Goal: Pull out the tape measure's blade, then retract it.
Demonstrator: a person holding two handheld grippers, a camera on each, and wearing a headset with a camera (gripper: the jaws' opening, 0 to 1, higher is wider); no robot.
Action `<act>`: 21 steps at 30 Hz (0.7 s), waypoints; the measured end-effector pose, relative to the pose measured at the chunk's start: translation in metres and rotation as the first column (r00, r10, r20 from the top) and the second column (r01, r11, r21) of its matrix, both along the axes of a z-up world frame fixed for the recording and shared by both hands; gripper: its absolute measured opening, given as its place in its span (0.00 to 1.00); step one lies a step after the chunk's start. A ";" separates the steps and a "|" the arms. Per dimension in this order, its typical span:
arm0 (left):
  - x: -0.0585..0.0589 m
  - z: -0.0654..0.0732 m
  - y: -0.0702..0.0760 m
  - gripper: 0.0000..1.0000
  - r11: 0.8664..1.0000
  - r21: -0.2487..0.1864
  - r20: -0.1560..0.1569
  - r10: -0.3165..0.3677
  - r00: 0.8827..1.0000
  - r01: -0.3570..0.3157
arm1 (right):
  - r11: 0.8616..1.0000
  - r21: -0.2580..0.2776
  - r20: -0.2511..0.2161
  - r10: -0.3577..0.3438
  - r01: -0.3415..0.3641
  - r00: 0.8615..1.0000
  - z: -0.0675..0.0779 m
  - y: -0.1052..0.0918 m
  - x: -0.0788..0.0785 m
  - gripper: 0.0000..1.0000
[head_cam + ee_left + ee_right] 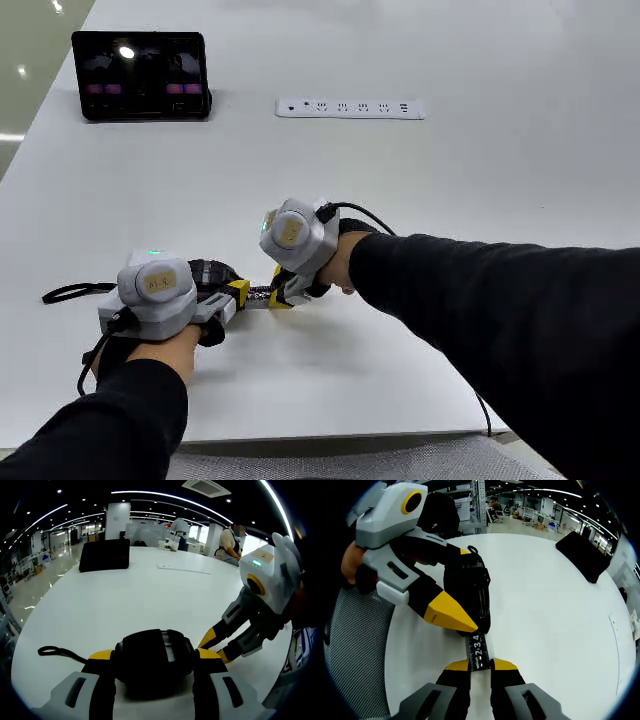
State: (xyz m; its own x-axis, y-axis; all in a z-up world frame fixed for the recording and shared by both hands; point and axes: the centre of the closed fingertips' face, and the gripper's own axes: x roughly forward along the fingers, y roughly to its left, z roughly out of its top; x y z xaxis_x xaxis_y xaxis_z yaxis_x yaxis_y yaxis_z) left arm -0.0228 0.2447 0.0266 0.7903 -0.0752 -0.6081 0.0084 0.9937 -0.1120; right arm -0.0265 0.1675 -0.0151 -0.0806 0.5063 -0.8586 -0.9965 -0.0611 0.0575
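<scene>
Left hand-held gripper (156,658) clamps the black plastic tape measure case (469,587), pinning it on the white table (400,180) as my anchor. Right hand-held gripper (480,666) is closed on the dark numbered blade tip (476,652), just beside the case. Only a short stub is out; I reckon the pull's barely begun.

My left claw (155,664) was clamped across the tape measure (470,587), one yellow-tipped jaw on each side of it. My right claw (480,667) pointed straight at the left one, its jaws pinched on the short length of blade (477,652). The two claws sat nearly tip to tip. My left hand (160,348) gripped its claw from behind. My right arm (480,310), dark-sleeved, reached in from the right.
</scene>
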 end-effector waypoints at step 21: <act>0.002 -0.003 0.002 0.57 1.000 -0.009 0.000 -0.001 1.000 0.001 | 0.999 0.036 -0.023 -0.038 0.039 0.999 0.001 0.014 -0.003 0.12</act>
